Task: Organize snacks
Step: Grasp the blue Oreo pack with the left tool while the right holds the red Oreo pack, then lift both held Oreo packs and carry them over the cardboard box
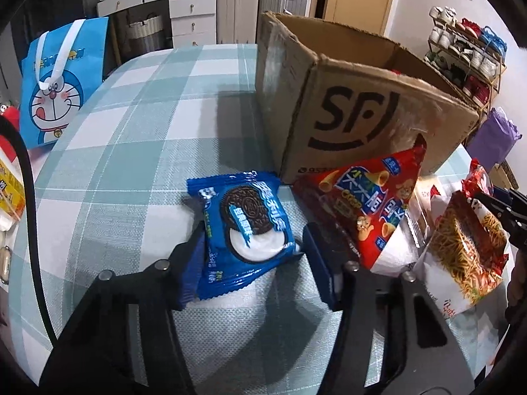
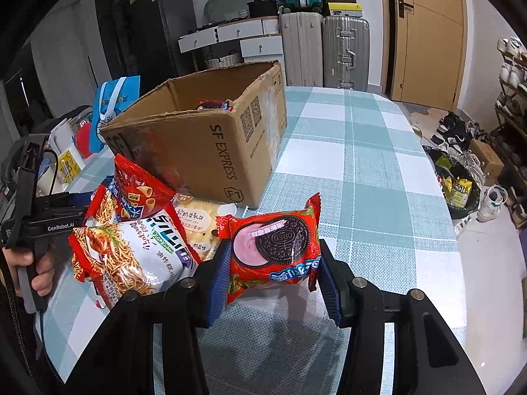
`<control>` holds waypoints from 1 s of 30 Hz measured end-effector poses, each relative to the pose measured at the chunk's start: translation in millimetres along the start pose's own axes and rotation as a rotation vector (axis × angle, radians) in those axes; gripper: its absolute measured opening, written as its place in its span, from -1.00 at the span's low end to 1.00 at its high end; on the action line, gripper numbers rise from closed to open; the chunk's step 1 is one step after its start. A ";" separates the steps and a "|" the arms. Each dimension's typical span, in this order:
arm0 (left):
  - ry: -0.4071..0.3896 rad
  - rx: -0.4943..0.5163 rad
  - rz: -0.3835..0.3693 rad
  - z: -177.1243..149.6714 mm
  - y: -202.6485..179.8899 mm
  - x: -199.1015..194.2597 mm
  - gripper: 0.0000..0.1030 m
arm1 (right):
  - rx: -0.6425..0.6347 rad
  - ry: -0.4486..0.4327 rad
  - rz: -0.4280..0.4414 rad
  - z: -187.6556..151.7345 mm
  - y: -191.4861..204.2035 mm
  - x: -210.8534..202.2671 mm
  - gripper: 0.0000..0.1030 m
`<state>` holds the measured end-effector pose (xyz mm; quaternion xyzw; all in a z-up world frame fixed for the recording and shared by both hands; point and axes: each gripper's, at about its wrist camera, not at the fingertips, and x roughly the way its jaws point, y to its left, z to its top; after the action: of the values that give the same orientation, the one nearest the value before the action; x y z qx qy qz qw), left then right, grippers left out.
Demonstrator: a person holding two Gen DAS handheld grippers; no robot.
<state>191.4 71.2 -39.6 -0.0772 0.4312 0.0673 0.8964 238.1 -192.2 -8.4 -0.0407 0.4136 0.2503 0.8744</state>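
- Clearly, the table [image 1: 138,105] wears a cloth with teal and white checks, and a blue Doraemon bag [image 1: 57,82] stands at its far left edge.
- Behind it, white drawers [image 1: 192,10] and suitcases [image 2: 324,49] line the wall beside a wooden door [image 2: 428,33]; a shoe rack [image 1: 467,56] is at the right.
- An open SF Express cardboard box [image 2: 210,141] stands on the cloth, with a red cone-snack bag [image 1: 369,210] leaning on its front.
- The left gripper [image 1: 250,253], tilted down toward the table, has its blue pads pressed on a blue Oreo packet [image 1: 243,230], which lies just before the box.
- A fried-noodle snack bag [image 2: 131,256] lies between the two grippers.
- The right gripper [image 2: 271,270], also tilted down, clamps a red Oreo packet [image 2: 273,247] above the cloth, near the box corner.
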 end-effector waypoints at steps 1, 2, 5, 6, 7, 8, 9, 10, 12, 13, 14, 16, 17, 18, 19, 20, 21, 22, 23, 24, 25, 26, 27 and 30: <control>-0.002 -0.004 -0.009 0.5 2.1 -0.9 -0.19 | 0.002 -0.002 0.001 0.2 -0.6 -0.2 -0.04; -0.001 -0.015 -0.036 1.2 4.2 -2.1 -0.19 | 0.002 -0.005 0.001 0.3 -1.0 -0.7 -0.04; -0.037 -0.004 -0.028 1.8 3.9 -9.6 -0.20 | 0.009 -0.010 0.005 0.3 -3.1 -1.9 -0.04; -0.043 0.001 -0.024 1.9 3.3 -11.4 -0.20 | 0.012 -0.012 0.007 0.4 -3.7 -2.5 -0.04; -0.046 0.003 -0.028 2.2 3.0 -13.8 -0.20 | 0.013 -0.013 0.005 0.6 -4.0 -2.8 -0.04; -0.051 -0.001 -0.037 2.8 3.3 -16.5 -0.20 | 0.015 -0.015 0.005 0.7 -4.4 -3.4 -0.04; -0.058 -0.004 -0.037 3.5 3.8 -19.1 -0.20 | 0.018 -0.018 0.007 0.9 -5.1 -4.6 -0.04; -0.064 -0.005 -0.035 4.0 3.8 -21.3 -0.19 | 0.020 -0.022 0.008 1.1 -5.6 -5.6 -0.04; -0.083 -0.007 -0.038 5.6 3.9 -26.9 -0.19 | 0.024 -0.030 0.009 1.6 -6.4 -8.3 -0.04; -0.095 -0.010 -0.041 6.4 4.1 -31.4 -0.20 | 0.026 -0.035 0.011 2.0 -6.8 -9.9 -0.04; -0.103 -0.013 -0.042 6.8 3.9 -36.2 -0.19 | 0.028 -0.041 0.014 2.2 -7.0 -11.6 -0.04; -0.136 -0.022 -0.060 8.4 3.9 -48.5 -0.19 | 0.030 -0.053 0.015 2.8 -7.0 -15.5 -0.04; -0.151 -0.022 -0.062 9.3 3.3 -54.9 -0.20 | 0.032 -0.060 0.018 3.2 -7.0 -17.5 -0.04; -0.166 -0.021 -0.063 10.3 1.6 -61.4 -0.20 | 0.033 -0.067 0.020 3.6 -6.9 -19.3 -0.04; -0.182 -0.019 -0.066 10.9 0.9 -66.7 -0.19 | 0.035 -0.074 0.024 4.3 -6.8 -21.1 -0.04; -0.197 -0.017 -0.069 11.8 -0.1 -73.2 -0.19 | 0.036 -0.079 0.028 4.7 -6.2 -23.0 -0.04; -0.205 -0.016 -0.073 12.9 -1.0 -77.3 -0.19 | 0.036 -0.085 0.030 5.2 -5.4 -24.7 -0.04; -0.219 -0.017 -0.079 14.0 -1.4 -82.2 -0.19 | 0.032 -0.093 0.031 5.7 -4.0 -26.9 -0.04; -0.235 -0.018 -0.083 14.9 -2.2 -88.1 -0.19 | 0.030 -0.098 0.031 6.5 -2.9 -28.6 -0.04; -0.239 -0.014 -0.086 15.4 -3.5 -91.2 -0.19 | 0.027 -0.103 0.030 7.3 -1.2 -30.8 -0.04; -0.245 -0.009 -0.093 16.2 -5.2 -95.8 -0.19 | 0.021 -0.111 0.031 8.3 1.5 -33.6 -0.04; -0.253 -0.004 -0.099 16.8 -6.7 -100.5 -0.19 | 0.013 -0.119 0.029 9.3 4.4 -36.6 -0.04; -0.261 -0.001 -0.103 17.4 -8.5 -104.2 -0.19 | 0.004 -0.125 0.025 10.3 7.6 -39.5 -0.04; -0.272 0.013 -0.116 19.7 -14.4 -111.1 -0.19 | -0.025 -0.146 0.014 14.6 17.7 -47.8 -0.04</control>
<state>140.4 54.9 60.8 -0.0862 0.3010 0.0227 0.9494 214.5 -191.9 39.1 -0.0305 0.3457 0.2639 0.9000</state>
